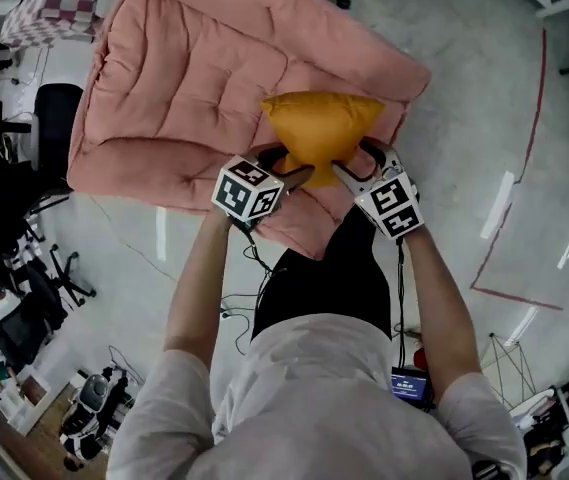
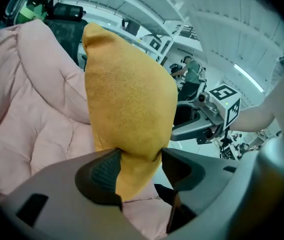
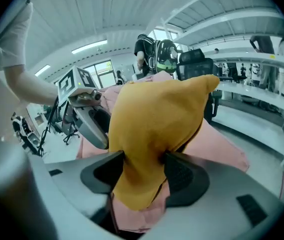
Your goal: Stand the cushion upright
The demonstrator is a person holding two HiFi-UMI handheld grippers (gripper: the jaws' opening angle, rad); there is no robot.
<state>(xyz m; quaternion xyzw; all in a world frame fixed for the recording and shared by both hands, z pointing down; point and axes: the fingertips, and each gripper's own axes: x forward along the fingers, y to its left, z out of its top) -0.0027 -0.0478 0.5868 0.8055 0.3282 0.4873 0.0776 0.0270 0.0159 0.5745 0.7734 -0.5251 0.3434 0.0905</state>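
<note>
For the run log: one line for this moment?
left gripper: shut on cushion | right gripper: shut on cushion | cushion: over pink mat

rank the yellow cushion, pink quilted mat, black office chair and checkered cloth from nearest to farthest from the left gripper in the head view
From the left gripper:
1. yellow cushion, clamped in its jaws.
2. pink quilted mat, just beneath and beyond it.
3. black office chair, off the mat's left edge.
4. checkered cloth, far top-left corner.
</note>
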